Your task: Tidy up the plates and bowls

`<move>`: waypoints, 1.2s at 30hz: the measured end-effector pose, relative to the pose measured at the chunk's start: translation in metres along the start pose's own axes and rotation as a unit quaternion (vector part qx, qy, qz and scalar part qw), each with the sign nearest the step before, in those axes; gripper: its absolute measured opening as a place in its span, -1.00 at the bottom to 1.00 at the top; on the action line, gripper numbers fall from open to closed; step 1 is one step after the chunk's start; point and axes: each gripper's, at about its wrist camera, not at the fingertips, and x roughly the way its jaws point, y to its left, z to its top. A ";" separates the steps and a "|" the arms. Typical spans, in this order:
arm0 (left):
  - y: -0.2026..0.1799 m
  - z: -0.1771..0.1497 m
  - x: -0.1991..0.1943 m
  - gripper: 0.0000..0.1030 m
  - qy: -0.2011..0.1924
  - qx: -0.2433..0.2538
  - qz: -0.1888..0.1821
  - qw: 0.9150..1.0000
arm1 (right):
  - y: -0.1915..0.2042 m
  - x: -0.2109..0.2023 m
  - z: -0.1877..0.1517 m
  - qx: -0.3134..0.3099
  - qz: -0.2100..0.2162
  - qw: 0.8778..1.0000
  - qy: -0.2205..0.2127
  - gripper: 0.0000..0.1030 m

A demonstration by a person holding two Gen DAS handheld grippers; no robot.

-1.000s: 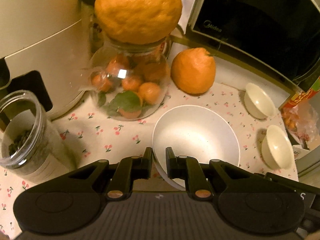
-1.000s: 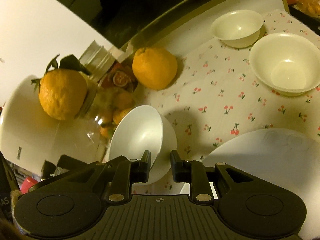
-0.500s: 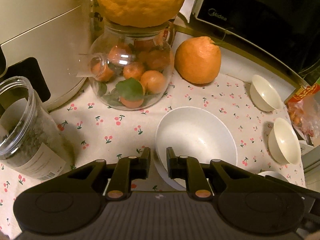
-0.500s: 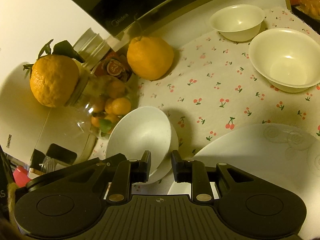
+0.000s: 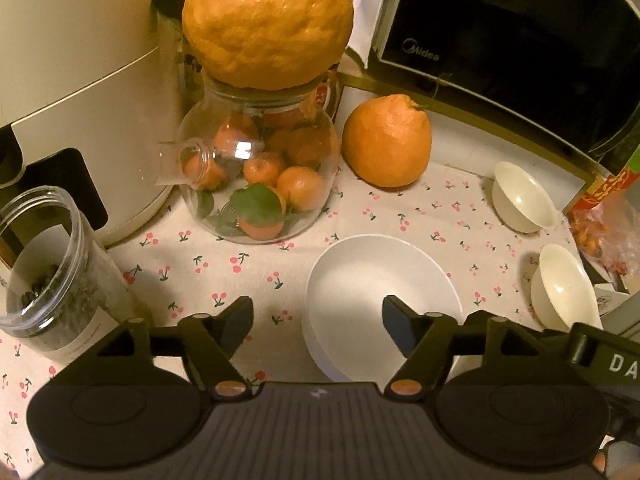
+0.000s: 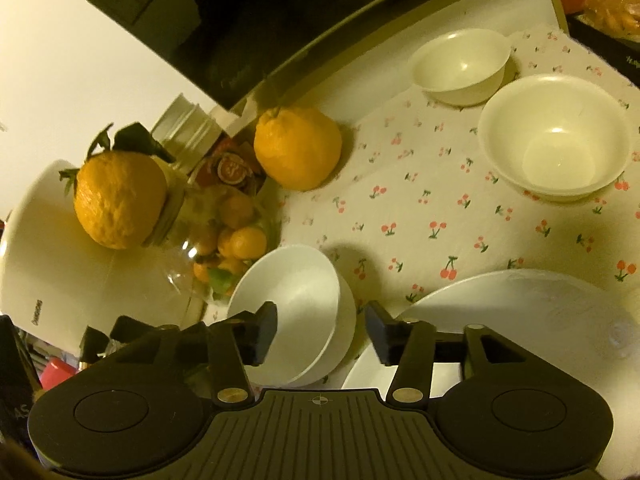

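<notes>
A white bowl (image 5: 380,292) stands on the cherry-print cloth, nested on another white bowl under it. My left gripper (image 5: 318,322) is open, its fingers straddling the bowl's near left rim. The same bowl shows in the right wrist view (image 6: 296,304), where my right gripper (image 6: 320,330) is open around its right rim. Two small cream bowls (image 5: 520,198) (image 5: 562,288) sit at the right. In the right wrist view they are a small one (image 6: 460,64) and a wider one (image 6: 556,136). A large white plate (image 6: 520,312) lies near right.
A glass jar of small oranges (image 5: 256,172) topped by a big orange (image 5: 268,20) stands behind the bowl. Another orange (image 5: 386,140), a microwave (image 5: 520,36), a cream appliance (image 5: 72,80) and an open plastic jar (image 5: 52,276) surround the cloth.
Both grippers have opened wide from shut. The white bowl now rests on the cloth, released by both. The left view has drawn closer to the jar.
</notes>
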 end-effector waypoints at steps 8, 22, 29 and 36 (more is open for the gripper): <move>-0.009 0.000 -0.009 0.78 -0.012 0.005 -0.012 1.000 | 0.000 -0.027 0.004 -0.026 -0.013 0.999 -0.034 0.39; -0.042 -0.009 -0.029 0.99 -0.030 0.049 -0.034 0.998 | -0.051 -0.088 0.011 -0.022 -0.057 0.994 -0.086 0.73; -0.069 -0.013 -0.030 0.99 -0.023 0.062 -0.059 0.996 | -0.090 -0.122 0.020 0.010 -0.070 0.991 -0.115 0.76; -0.103 -0.007 -0.007 0.99 0.004 0.053 -0.096 0.994 | -0.124 -0.126 0.034 0.060 -0.072 0.986 -0.135 0.76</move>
